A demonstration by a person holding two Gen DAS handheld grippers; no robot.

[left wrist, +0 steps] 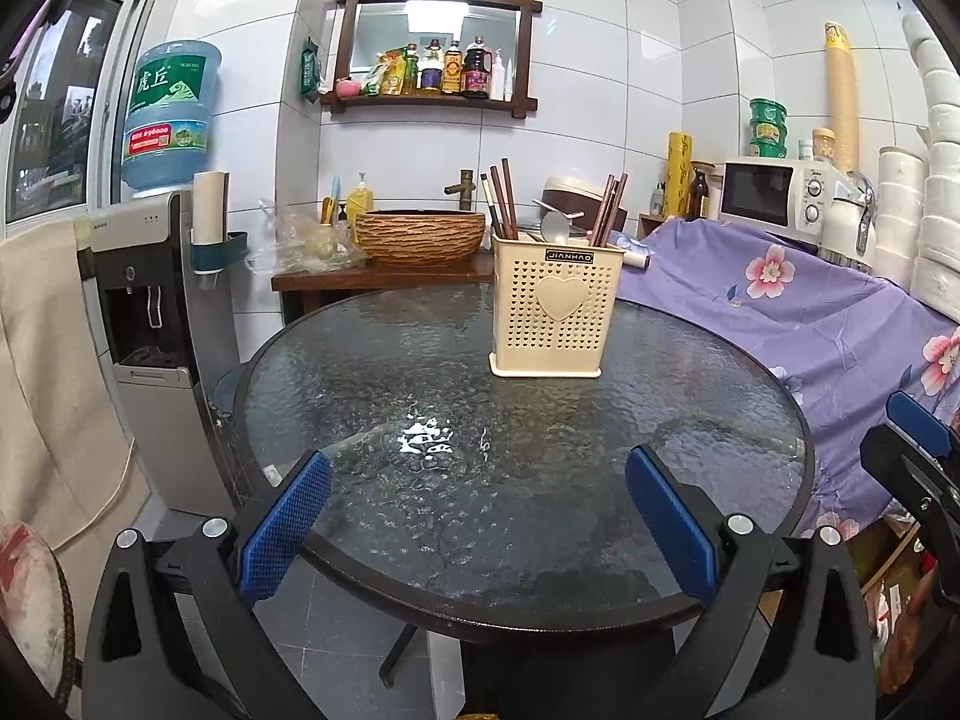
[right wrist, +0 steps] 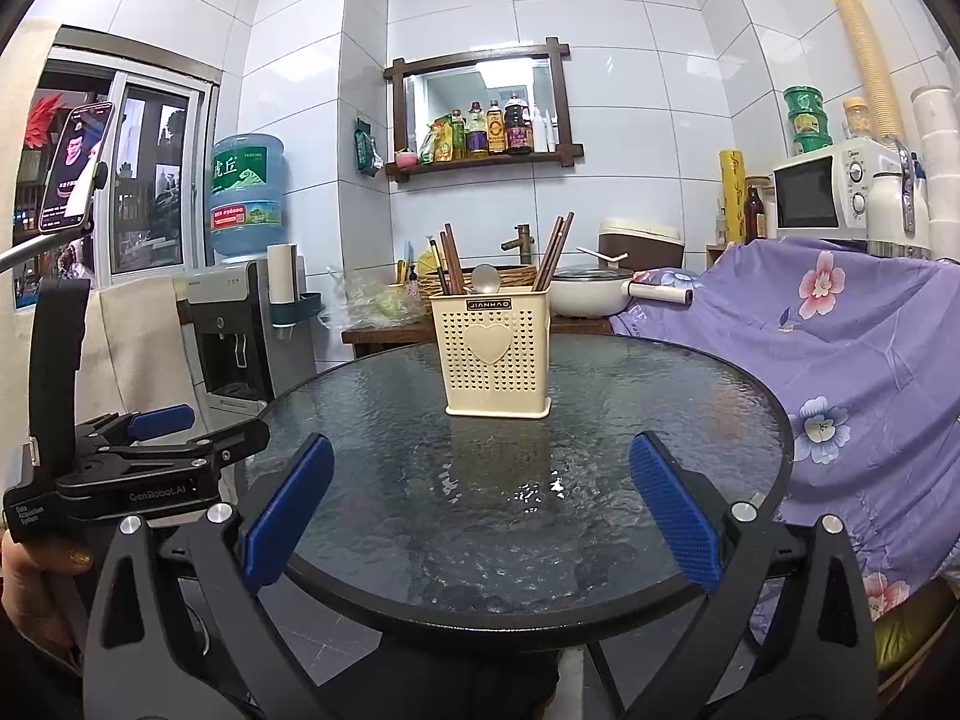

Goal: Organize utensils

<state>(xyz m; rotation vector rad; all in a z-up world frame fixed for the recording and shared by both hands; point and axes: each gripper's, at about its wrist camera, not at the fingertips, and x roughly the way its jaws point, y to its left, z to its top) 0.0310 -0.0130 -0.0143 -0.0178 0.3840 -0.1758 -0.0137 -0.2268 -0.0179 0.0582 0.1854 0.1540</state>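
A cream perforated utensil holder (left wrist: 555,312) (right wrist: 493,351) with a heart on its front stands upright on the far part of the round glass table (left wrist: 420,420) (right wrist: 660,396). Brown chopsticks (left wrist: 503,198) (right wrist: 451,261) lean in its left and right compartments, and a metal spoon (left wrist: 555,225) (right wrist: 486,279) stands in the middle. My left gripper (left wrist: 480,513) hangs open over the table's near edge, nothing between its blue pads. My right gripper (right wrist: 480,501) is likewise open and empty at the near edge. Each is well short of the holder.
A water dispenser (left wrist: 150,324) stands left of the table. A purple floral cloth (left wrist: 810,312) covers furniture on the right, with a microwave (left wrist: 774,192) behind. A woven basin (left wrist: 420,237) sits on a wooden counter behind the table. A hand (right wrist: 36,576) holds the left gripper's body.
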